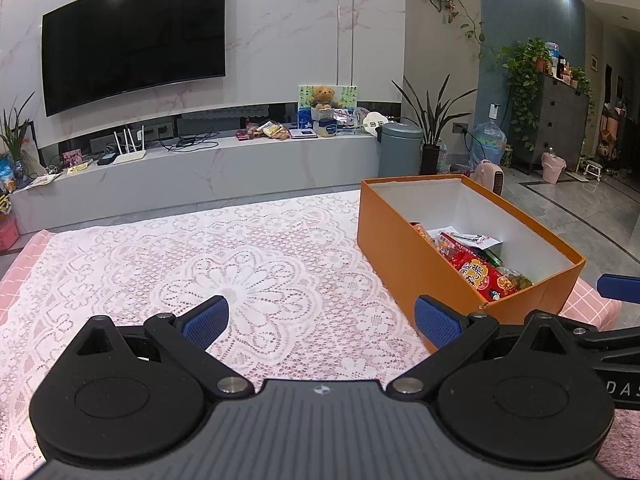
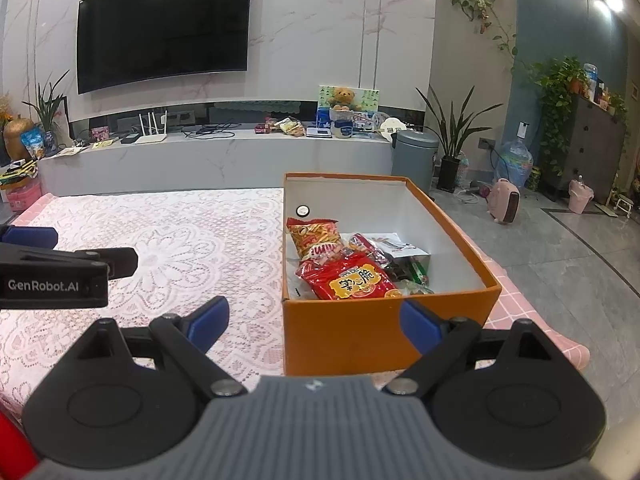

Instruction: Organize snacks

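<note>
An orange box [image 2: 360,332] with a white inside stands on the lace-covered table; it also shows in the left wrist view [image 1: 404,264]. Inside lie several snack packs: a red bag with yellow lettering [image 2: 352,280], an orange chip bag [image 2: 312,236] and smaller packets; the red bag shows in the left wrist view [image 1: 482,276]. My left gripper [image 1: 320,320] is open and empty above the lace cloth, left of the box. My right gripper [image 2: 314,322] is open and empty just in front of the box's near wall. The left gripper also appears in the right wrist view [image 2: 68,268].
The white lace cloth [image 1: 224,264] covers a pink table. Beyond it runs a low TV bench [image 2: 224,160] with a router, cables, snack packs and a teddy bear. A grey bin [image 2: 414,156], potted plants and a pink heater [image 2: 506,200] stand on the floor at right.
</note>
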Demonstrator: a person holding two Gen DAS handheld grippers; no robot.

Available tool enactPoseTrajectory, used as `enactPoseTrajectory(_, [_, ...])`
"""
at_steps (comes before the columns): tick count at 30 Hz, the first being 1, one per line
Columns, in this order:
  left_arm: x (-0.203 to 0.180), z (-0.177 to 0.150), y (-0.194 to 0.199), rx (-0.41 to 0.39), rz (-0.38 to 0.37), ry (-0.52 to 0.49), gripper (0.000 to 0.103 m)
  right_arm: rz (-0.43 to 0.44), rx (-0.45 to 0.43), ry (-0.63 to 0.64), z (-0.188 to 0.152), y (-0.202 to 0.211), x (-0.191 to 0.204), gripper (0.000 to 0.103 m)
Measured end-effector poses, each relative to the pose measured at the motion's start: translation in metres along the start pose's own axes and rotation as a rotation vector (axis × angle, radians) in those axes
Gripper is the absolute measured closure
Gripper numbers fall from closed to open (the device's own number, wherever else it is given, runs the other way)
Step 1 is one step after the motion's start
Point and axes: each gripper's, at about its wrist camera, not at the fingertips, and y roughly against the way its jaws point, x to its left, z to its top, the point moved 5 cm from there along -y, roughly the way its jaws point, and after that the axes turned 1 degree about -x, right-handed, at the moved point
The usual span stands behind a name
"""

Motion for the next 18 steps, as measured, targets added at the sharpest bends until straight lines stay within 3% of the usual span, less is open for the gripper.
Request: enactPoseTrajectory(18, [0.005, -0.0045, -0.0031, 0.016, 0.012, 0.023, 0.0, 0.006, 0.018, 0.009, -0.0021, -0.0045, 0.0012, 0.013])
